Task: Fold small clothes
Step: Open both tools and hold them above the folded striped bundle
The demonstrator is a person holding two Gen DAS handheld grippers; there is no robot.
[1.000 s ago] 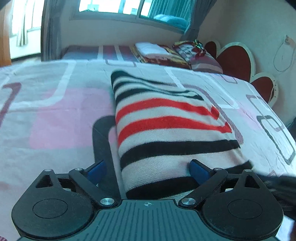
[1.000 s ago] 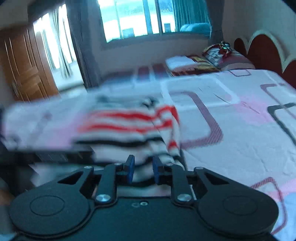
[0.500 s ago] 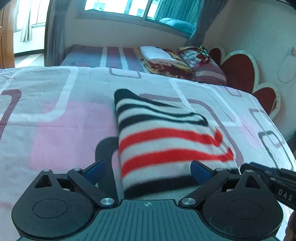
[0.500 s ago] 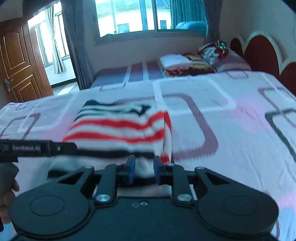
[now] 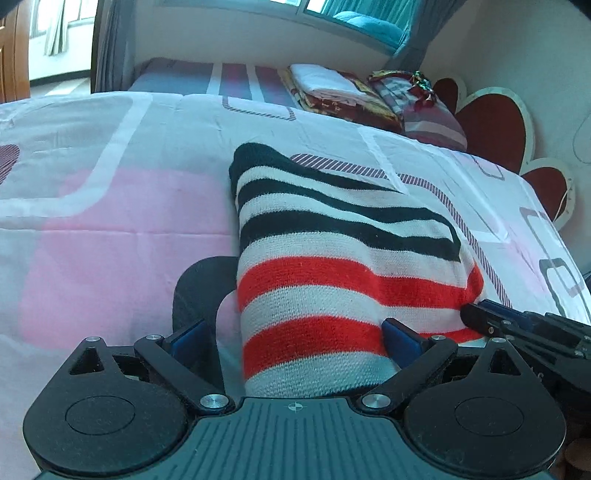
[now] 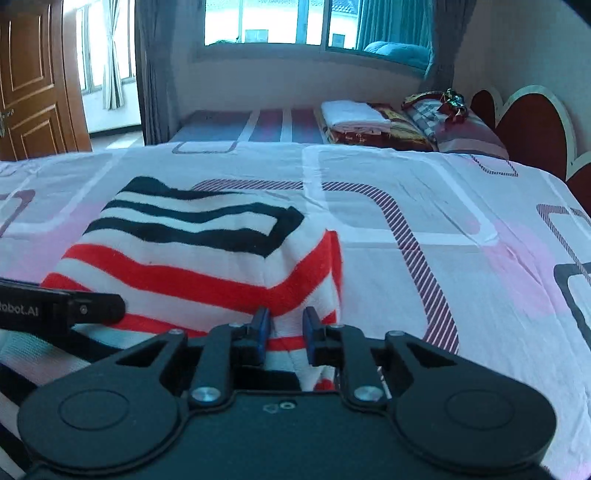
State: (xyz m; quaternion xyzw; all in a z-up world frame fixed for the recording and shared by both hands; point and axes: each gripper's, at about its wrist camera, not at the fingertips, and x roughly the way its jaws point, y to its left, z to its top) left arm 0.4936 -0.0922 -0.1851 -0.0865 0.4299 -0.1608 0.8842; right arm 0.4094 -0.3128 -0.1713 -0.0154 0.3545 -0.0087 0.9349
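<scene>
On the bedsheet [image 6: 424,266], folded striped sweater [image 5: 332,266], left tool [image 5: 295,334] spread wide, right tool [image 6: 284,328] pinching sweater.

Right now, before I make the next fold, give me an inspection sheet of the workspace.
Surface: bed sheet, pink and white with rounded-square print, slightly creased.
Job's things: striped garment, folded, black, white and red bands, lying on the sheet.
Clutter: nothing seen near the garment.
Grippers: left gripper open, fingers either side of the garment's near end; right gripper narrowly parted with garment fabric between the fingers, grip unclear.
Cables: thin wire on the wall by the headboard.
Surroundings: second bed with folded bedding, pillow, heart-shaped headboard, window, wooden door.
</scene>
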